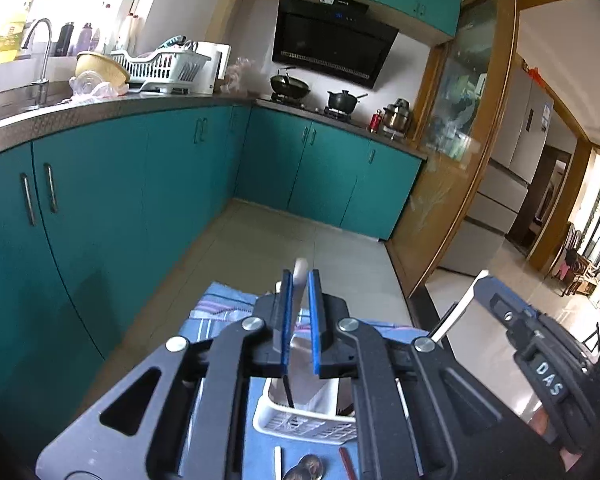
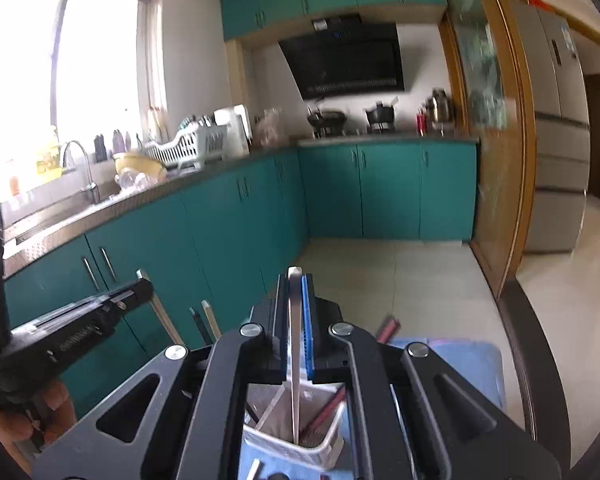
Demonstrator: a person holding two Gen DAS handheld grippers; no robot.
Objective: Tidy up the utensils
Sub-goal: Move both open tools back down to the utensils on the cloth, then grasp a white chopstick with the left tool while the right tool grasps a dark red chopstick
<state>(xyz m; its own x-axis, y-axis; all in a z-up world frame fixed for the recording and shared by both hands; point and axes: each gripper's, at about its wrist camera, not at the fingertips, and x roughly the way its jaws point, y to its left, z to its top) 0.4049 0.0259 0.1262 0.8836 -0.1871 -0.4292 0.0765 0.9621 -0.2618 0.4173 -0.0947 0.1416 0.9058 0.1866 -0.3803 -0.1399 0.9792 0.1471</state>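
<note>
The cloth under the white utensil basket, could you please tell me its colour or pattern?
Blue cloth with pinkish stripes, clearest in the left wrist view.

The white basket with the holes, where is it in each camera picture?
Left wrist view: the white basket sits at the bottom middle, below the left gripper, on the blue cloth.
Right wrist view: the white basket is again at the bottom middle, under the right gripper, with sticks standing in it.
Shared landmark: the black range hood on the far wall.
</note>
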